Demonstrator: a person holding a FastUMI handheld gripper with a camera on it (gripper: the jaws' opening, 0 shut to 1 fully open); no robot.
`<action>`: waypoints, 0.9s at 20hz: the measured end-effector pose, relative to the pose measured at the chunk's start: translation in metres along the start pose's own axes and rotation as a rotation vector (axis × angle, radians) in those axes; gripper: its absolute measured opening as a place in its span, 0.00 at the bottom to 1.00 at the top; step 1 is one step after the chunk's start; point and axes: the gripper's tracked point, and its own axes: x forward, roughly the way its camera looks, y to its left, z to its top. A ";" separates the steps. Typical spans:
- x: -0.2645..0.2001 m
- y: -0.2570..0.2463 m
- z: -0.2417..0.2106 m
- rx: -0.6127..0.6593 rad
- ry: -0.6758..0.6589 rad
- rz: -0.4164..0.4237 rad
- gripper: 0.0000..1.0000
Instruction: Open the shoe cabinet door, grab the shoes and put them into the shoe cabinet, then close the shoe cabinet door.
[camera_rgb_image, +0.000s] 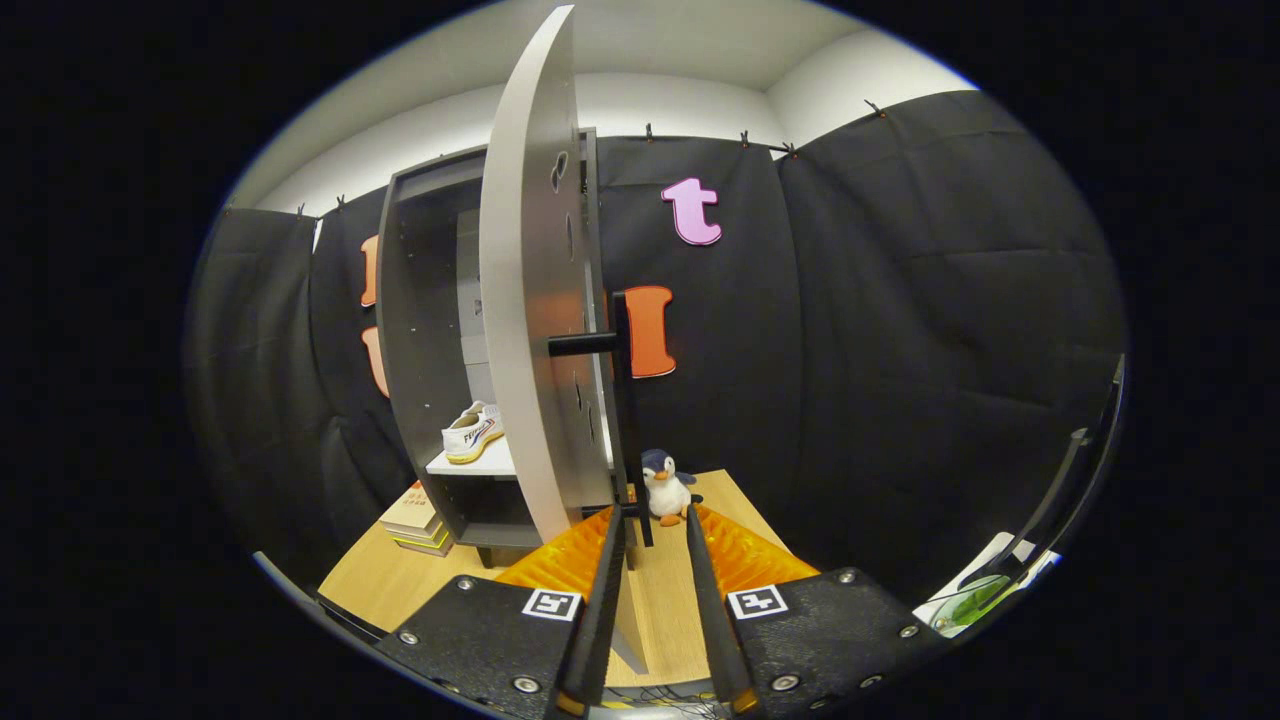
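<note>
While the jaws (655, 515) stand parted and grasping nothing, the tall flat grey door (535, 300) of the shoe cabinet (420, 330) hangs open, edge-on just ahead, its dark bar handle (625, 400) upright. A white shoe (472, 432) lies on the inner shelf (485, 462), toe pointing left. Right of the door, bare wooden counter (660, 590) reaches a plush penguin (666, 487); books (415, 520) lie stacked far left.

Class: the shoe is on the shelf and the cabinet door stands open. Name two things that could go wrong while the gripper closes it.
1. The gripper is open around the door's handle bar, not clamped; it may slip off mid-swing.
2. The shoe sits near the shelf's front edge, so the door might catch it.
</note>
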 end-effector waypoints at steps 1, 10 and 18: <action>-0.002 0.001 0.000 0.011 0.003 0.003 0.40; -0.007 0.089 -0.005 -0.050 -0.009 0.116 0.39; 0.021 0.198 -0.014 -0.007 0.010 0.352 0.47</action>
